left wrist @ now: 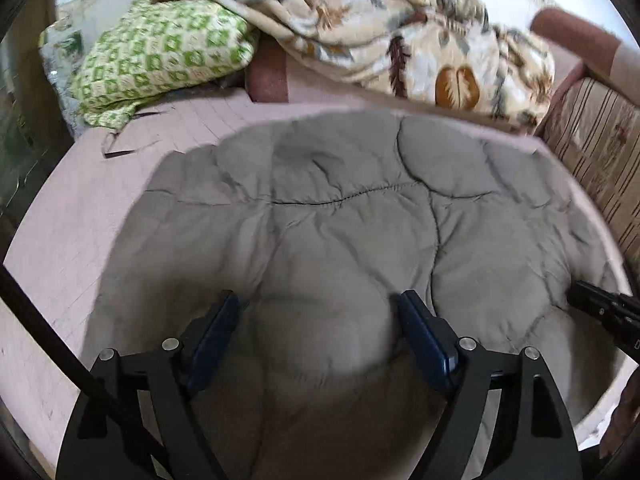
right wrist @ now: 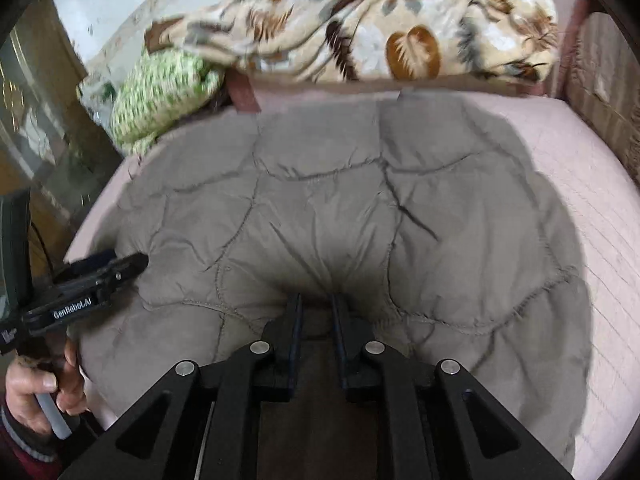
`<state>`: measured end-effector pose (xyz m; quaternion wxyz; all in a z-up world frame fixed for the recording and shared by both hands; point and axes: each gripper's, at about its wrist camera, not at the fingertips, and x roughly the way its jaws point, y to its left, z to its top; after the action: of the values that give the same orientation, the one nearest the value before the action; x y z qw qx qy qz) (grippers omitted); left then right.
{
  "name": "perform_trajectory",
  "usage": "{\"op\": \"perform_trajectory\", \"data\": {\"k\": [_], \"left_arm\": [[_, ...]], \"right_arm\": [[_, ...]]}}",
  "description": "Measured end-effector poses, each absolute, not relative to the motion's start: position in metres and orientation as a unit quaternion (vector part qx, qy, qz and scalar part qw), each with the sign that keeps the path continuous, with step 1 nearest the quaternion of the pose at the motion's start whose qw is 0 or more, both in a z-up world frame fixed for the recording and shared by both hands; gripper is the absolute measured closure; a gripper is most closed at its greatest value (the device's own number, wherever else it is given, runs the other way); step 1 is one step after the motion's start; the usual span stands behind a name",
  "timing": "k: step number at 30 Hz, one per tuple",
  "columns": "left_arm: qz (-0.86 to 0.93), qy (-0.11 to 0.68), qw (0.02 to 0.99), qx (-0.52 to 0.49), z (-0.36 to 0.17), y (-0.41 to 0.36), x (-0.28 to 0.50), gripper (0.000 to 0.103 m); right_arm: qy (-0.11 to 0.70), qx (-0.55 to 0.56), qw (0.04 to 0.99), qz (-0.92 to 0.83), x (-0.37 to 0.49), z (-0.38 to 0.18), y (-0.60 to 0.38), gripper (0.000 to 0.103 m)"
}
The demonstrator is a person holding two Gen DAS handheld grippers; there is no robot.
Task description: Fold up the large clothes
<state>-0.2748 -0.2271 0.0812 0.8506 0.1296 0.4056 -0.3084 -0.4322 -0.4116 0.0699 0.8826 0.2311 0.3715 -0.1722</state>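
On the pink bed (left wrist: 80, 208) a grey quilted garment (left wrist: 340, 216) lies spread. The left tongs (left wrist: 320, 312) hang wide open over its near edge; the right tongs (right wrist: 316, 304) pinch a fold of it. Beyond it lies a patterned blanket (left wrist: 400, 40).

Both grippers are black with silver screw heads; the left gripper (left wrist: 320, 308) has blue pads (left wrist: 426, 338) and white "GenRobot.AI" lettering. The left hand (right wrist: 40, 392) shows bare skin and a dark red cuff.
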Motion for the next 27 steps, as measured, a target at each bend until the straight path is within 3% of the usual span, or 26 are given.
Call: {"op": "perform_trajectory", "data": {"k": [9, 14, 27], "left_arm": [[-0.281, 0.355, 0.885, 0.108, 0.083, -0.151, -0.343, 0.021], [-0.264, 0.339, 0.897, 0.108, 0.071, -0.135, -0.359, 0.021], [-0.261, 0.343, 0.891, 0.141, 0.047, -0.152, -0.353, 0.020]], "right_arm": [[0.307, 0.214, 0.903, -0.213, -0.508, 0.087, -0.357, 0.079], [0.291, 0.215, 0.906, -0.218, -0.528, 0.076, -0.332, 0.068], [0.347, 0.164, 0.895, -0.228, -0.504, 0.042, -0.323, 0.060]]}}
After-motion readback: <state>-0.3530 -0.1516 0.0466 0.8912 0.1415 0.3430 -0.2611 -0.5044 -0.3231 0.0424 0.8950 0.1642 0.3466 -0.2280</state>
